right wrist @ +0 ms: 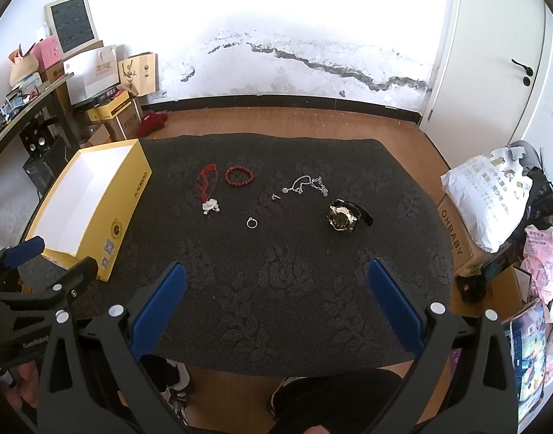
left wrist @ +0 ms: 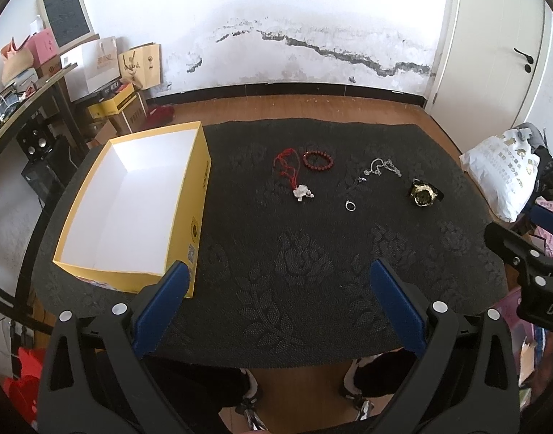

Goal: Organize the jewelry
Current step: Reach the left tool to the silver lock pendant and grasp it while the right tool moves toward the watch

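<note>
On the black patterned mat [left wrist: 294, 253] [right wrist: 276, 275] lie a red cord necklace with a silver pendant [left wrist: 294, 177] [right wrist: 208, 191], a dark red bead bracelet [left wrist: 317, 159] [right wrist: 240, 176], a silver chain [left wrist: 383, 167] [right wrist: 305, 184], a small silver ring [left wrist: 350, 205] [right wrist: 251, 222] and a black and gold watch [left wrist: 423, 192] [right wrist: 345, 215]. An open yellow box [left wrist: 189, 213] [right wrist: 128, 195], white inside and empty, stands at the mat's left. My left gripper [left wrist: 279, 276] and right gripper [right wrist: 276, 278] hover open over the mat's near edge, holding nothing.
Bags, cartons and a black desk [left wrist: 34, 94] crowd the far left corner. A white bag [right wrist: 490, 195] and a cardboard box [right wrist: 454, 231] sit right of the mat. A white door [left wrist: 501, 54] is at the right. The person's shoes [left wrist: 356, 390] show below the mat.
</note>
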`<state>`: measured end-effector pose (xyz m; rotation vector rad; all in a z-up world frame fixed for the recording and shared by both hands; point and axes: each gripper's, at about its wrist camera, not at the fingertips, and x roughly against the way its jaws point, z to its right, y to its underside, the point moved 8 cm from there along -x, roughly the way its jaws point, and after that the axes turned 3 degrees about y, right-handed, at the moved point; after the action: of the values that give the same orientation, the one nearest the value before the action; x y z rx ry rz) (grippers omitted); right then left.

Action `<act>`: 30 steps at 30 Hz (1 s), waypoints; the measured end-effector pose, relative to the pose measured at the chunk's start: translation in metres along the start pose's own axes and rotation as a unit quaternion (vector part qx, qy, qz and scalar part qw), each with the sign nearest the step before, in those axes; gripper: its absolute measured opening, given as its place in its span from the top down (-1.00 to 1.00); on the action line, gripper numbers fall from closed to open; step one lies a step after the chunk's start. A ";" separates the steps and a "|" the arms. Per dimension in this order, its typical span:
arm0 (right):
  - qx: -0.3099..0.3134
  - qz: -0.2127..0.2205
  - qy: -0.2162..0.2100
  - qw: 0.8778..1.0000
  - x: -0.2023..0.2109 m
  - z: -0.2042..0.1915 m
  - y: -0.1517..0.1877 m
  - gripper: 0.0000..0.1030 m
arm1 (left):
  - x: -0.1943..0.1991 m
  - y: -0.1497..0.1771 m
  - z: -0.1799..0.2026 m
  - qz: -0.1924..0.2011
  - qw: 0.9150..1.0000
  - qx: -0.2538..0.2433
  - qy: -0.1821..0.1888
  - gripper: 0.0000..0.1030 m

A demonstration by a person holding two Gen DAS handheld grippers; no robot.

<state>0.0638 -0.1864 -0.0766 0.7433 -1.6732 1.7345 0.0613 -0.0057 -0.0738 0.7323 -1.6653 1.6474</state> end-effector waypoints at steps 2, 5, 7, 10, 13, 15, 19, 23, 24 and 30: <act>-0.002 -0.003 0.002 1.000 -0.004 0.002 0.001 -0.89 | -0.006 0.000 0.000 -0.005 1.000 -0.001 0.000 -0.89; -0.009 -0.010 0.004 1.000 -0.012 0.008 0.003 -0.89 | -0.018 0.000 0.000 -0.015 1.000 -0.004 -0.001 -0.89; -0.011 -0.015 0.008 1.000 -0.018 0.012 0.005 -0.89 | -0.026 0.000 0.002 -0.021 1.000 -0.005 -0.001 -0.89; -0.013 -0.022 0.012 1.000 -0.028 0.017 0.005 -0.89 | -0.043 -0.002 0.003 -0.034 0.999 -0.004 0.002 -0.89; -0.014 -0.029 0.013 0.999 -0.040 0.022 0.003 -0.89 | -0.062 -0.006 0.007 -0.044 0.999 -0.008 0.005 -0.89; -0.014 -0.032 0.014 0.999 -0.048 0.025 0.001 -0.89 | -0.076 -0.010 0.011 -0.049 0.999 -0.013 0.007 -0.89; -0.013 -0.039 0.015 0.999 -0.065 0.031 -0.003 -0.89 | -0.105 -0.019 0.018 -0.055 0.998 -0.006 0.006 -0.89; -0.010 -0.047 0.015 0.999 -0.084 0.035 -0.008 -0.89 | -0.138 -0.031 0.024 -0.068 0.998 0.002 0.007 -0.89; -0.009 -0.048 0.015 0.999 -0.089 0.037 -0.010 -0.89 | -0.146 -0.034 0.026 -0.069 0.998 0.004 0.009 -0.89; -0.004 -0.056 0.010 0.998 -0.118 0.041 -0.013 -0.89 | -0.198 -0.051 0.033 -0.076 0.997 0.018 0.017 -0.89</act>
<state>0.1506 -0.2328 -0.1550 0.7968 -1.5933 1.6521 0.2203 -0.0538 -0.1970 0.8246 -1.5208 1.5776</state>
